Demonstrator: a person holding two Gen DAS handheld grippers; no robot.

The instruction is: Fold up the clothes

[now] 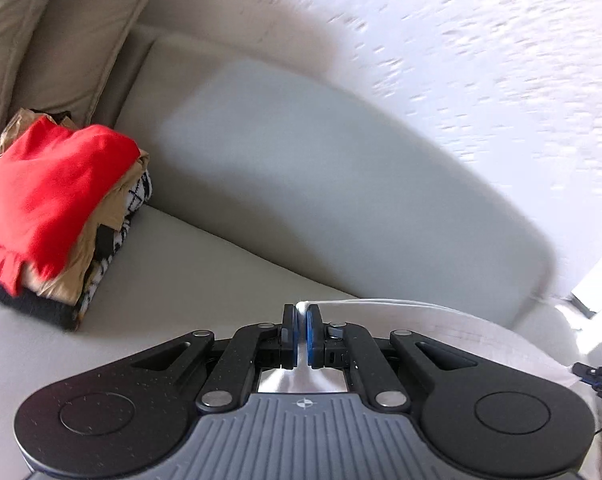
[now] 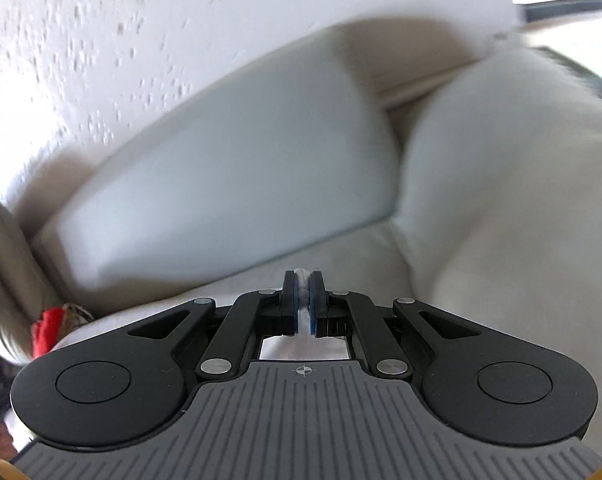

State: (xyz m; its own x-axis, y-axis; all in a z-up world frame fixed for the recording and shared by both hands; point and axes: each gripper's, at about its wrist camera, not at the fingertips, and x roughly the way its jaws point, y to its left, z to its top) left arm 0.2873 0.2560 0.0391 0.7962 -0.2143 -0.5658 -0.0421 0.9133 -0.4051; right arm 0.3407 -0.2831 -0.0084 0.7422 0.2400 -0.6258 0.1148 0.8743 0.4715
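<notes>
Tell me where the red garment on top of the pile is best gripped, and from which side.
Judging from the left wrist view, grip the red garment at its loose lower edge, which droops over the pile's near side, coming in from the open cushion side. That hanging edge offers a thin fold for tongs; elsewhere it lies flat on the stack. Both tongs are currently shut on white cloth.

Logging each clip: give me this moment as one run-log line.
left gripper: jaws shut on white garment | right gripper: jaws shut on white garment | clothes pile: on sofa, untouched
</notes>
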